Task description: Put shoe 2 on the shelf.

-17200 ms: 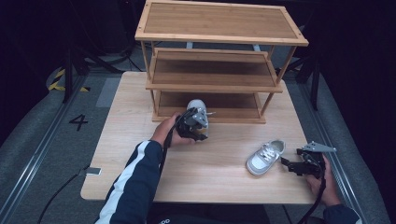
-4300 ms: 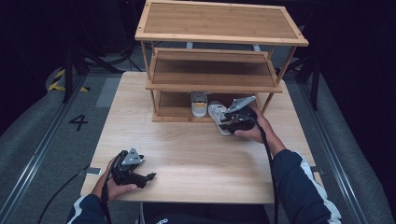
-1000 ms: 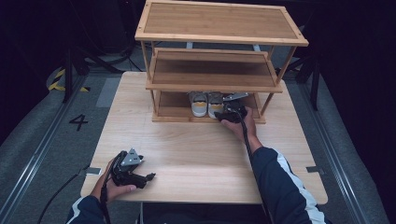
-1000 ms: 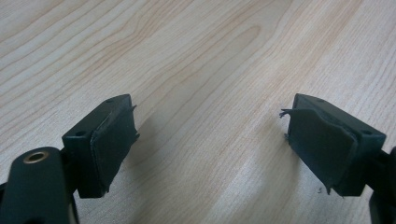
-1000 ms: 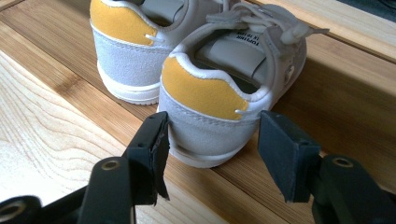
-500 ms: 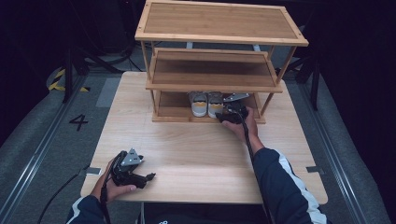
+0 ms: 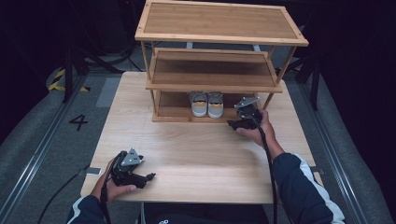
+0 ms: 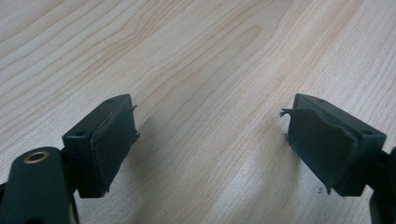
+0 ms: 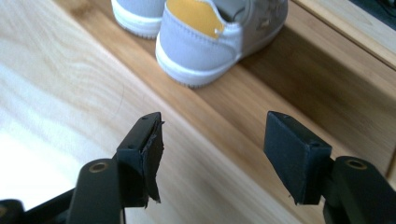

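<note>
Two grey shoes with yellow linings stand side by side, heels outward, on the bottom shelf of the wooden rack (image 7: 219, 28): the left shoe (image 7: 198, 103) and the right shoe (image 7: 215, 104). My right gripper (image 7: 232, 124) hovers just off the rack's front right and points at the shelf. Its jaws have just been opening and nothing lies between them. In the right gripper view the right shoe's heel (image 9: 201, 42) sits beyond the right gripper (image 9: 212, 135), apart from the pads. At the table's front left, my left gripper (image 7: 149, 177) rests open and empty, as the left gripper (image 8: 210, 121) view confirms.
The rack has three tiers; its top and middle shelves (image 7: 212, 70) are bare. The light wooden table (image 7: 196, 149) stretches between the two grippers. Dark floor with rails surrounds the table, and a "4" mark (image 7: 78, 122) lies at the left.
My right gripper has drawn back from the right shoe, toward the right and the table's front, with its jaws wider. The shoe stays on the shelf. My left hand has not moved.
</note>
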